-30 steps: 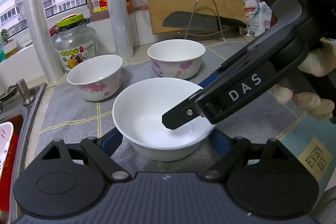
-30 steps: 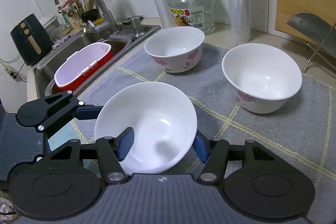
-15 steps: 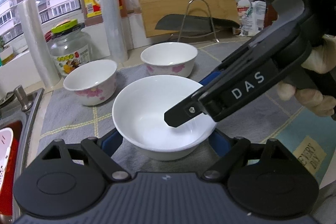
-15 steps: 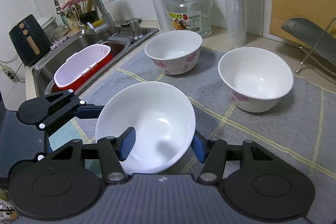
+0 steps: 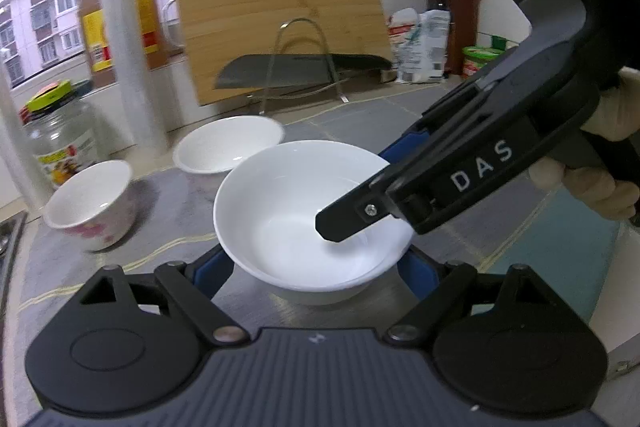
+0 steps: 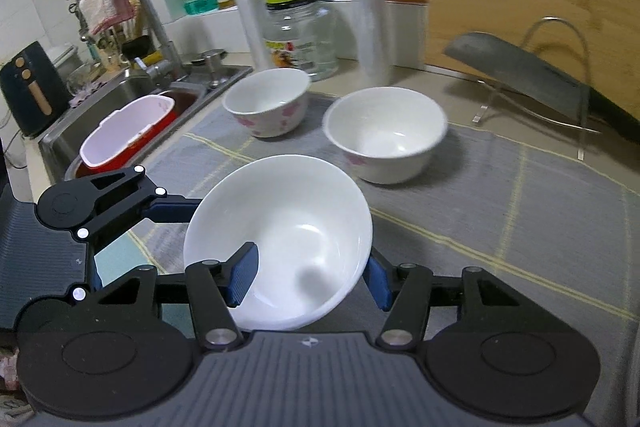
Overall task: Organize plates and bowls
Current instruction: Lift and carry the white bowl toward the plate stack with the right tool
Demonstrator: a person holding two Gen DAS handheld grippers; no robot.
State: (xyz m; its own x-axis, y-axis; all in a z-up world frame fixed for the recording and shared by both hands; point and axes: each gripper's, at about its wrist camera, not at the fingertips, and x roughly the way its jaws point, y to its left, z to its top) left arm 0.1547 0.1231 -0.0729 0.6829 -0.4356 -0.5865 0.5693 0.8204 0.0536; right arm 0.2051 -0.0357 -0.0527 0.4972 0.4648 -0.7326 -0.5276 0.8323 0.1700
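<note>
1. The plain white bowl (image 6: 288, 219) is being held nearest the cameras, raised over the near part of the grey mat (image 6: 520, 211) and tilted a little.
2. It is being gripped by the right gripper (image 6: 308, 281), whose jaws are clamped across the bowl's near wall, one blue pad inside and one outside.
3. It is also being clasped by the left gripper (image 5: 314, 267), whose pads are pressed on opposite sides of the lower outer wall.
4. The step in hand is judged to be carrying this bowl to a floral bowl for stacking.
5. For that to be done well, both grips are best kept firm. The bowl should be levelled before it is lowered, and centred over the nearer floral bowl (image 6: 384, 135) so that the rims are not knocked together.
6. The right inside pad should be drawn out only once the bowl is being borne from below.
7. Farther left, a second floral bowl (image 6: 266, 107) is standing apart from the first, near the sink (image 6: 132, 95).
8. Compared with a second ago, the held bowl is being seen closer to the floral pair. In the left view it is now overlapping the nearer one, where a strip of mat was showing between them before.
9. The background is being blurred now, and both floral bowls are being shown farther left in each view.
</note>
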